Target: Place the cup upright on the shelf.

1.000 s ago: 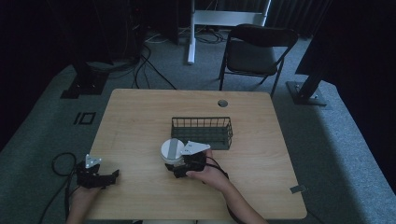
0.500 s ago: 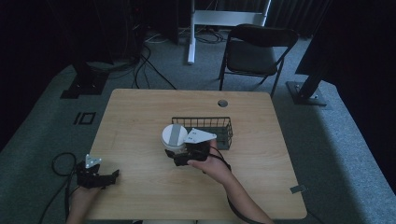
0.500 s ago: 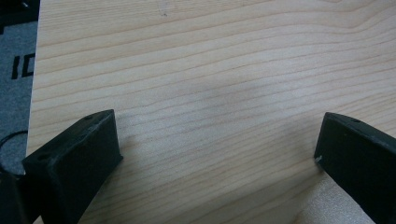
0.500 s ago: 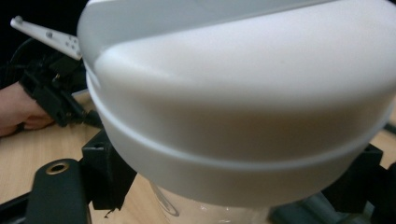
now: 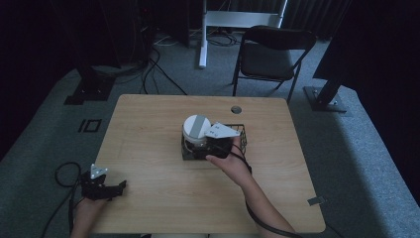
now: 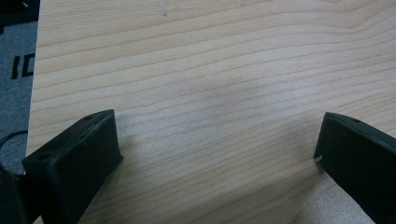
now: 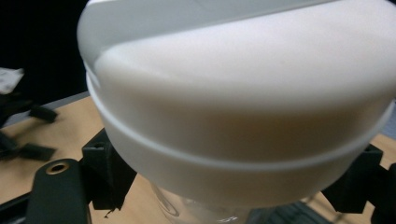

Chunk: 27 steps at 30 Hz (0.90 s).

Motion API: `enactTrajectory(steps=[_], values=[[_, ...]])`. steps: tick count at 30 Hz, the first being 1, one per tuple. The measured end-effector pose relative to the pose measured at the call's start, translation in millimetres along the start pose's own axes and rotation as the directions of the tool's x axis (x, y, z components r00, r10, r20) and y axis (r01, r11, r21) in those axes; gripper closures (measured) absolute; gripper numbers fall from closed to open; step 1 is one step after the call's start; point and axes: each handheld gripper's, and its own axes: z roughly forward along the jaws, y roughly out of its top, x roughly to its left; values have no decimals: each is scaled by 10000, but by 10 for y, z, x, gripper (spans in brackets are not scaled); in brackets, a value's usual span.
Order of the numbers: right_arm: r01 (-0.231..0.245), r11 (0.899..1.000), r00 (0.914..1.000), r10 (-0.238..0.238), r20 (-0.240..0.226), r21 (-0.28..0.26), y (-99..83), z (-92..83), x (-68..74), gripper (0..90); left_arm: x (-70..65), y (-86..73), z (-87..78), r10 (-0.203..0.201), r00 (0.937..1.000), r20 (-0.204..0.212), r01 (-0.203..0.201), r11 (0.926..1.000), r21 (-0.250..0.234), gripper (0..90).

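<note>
black claws (image 6: 219, 163), grey plate — trailing cable

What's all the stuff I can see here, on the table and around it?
Table: one, light wood, centre of the high view.
Wire basket: one, black, on the table right of middle.
Jar: one, clear body with a white lid bearing a grey stripe, held at the basket's left end.
Folding chair: one, black, behind the table.
White stand: one, on the floor at the back.
Floor cables: several, black, back left.
Right gripper: one, black with a grey plate, shut on the jar.
Left gripper: one, black, jaws wide apart at the table's near left edge.
</note>
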Motion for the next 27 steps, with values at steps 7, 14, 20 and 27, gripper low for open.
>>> enactTrajectory(steps=[7,14,20,27], values=[[-409,9992,9885,412,1456,-50,40,-31,-224,185,1,0,-1,5,10000,-3,-5,10000,3,2],[-594,9981,9641,536,2603,144,19,-50,-417,185,0,0,0,-8,10000,4,8,10000,5,2],[-907,9944,9368,668,3435,538,-67,-50,-577,185,0,0,-1,0,10000,5,0,10000,14,2],[-1306,9866,9180,832,3877,976,-223,-22,-706,185,0,0,-1,-3,10000,7,3,10000,12,2]])
